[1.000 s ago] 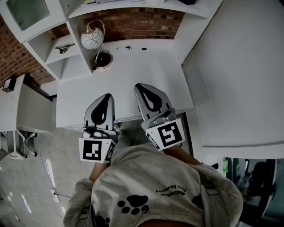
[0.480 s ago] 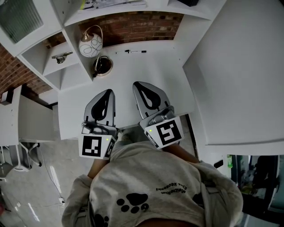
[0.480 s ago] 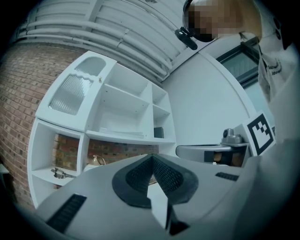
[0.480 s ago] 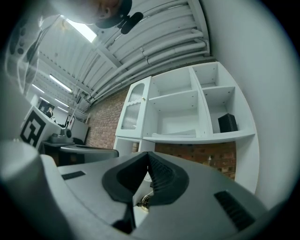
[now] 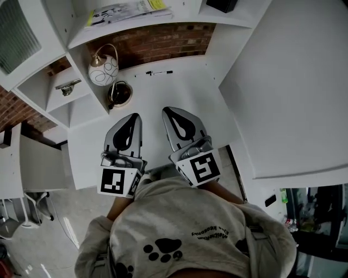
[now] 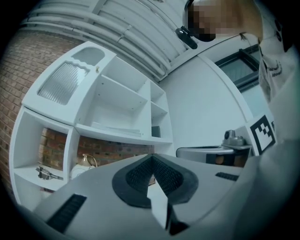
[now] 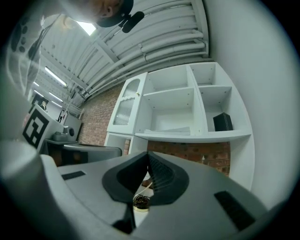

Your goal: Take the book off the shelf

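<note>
The book (image 5: 128,11) lies flat on a white shelf (image 5: 179,16) above the desk, at the top of the head view. It also shows as a thin, pale stack in the left gripper view (image 6: 117,129) and the right gripper view (image 7: 171,131). My left gripper (image 5: 132,117) and right gripper (image 5: 170,111) are side by side over the desk's near edge. Both point toward the shelves, and both are shut and empty. The book is well ahead of them and above. In each gripper's own view the left jaws (image 6: 151,163) and right jaws (image 7: 147,161) are pressed together.
A round lamp (image 5: 103,70) with a brass base (image 5: 120,93) stands at the desk's (image 5: 179,89) back left. A pen (image 5: 159,72) lies by the brick wall. A black box (image 5: 220,4) sits in the shelf compartment right of the book. A large white panel (image 5: 293,81) borders the right.
Both grippers have moved forward over the desk toward the shelves. The shelf with the book has come into the head view at the top. The jaws stay shut.
</note>
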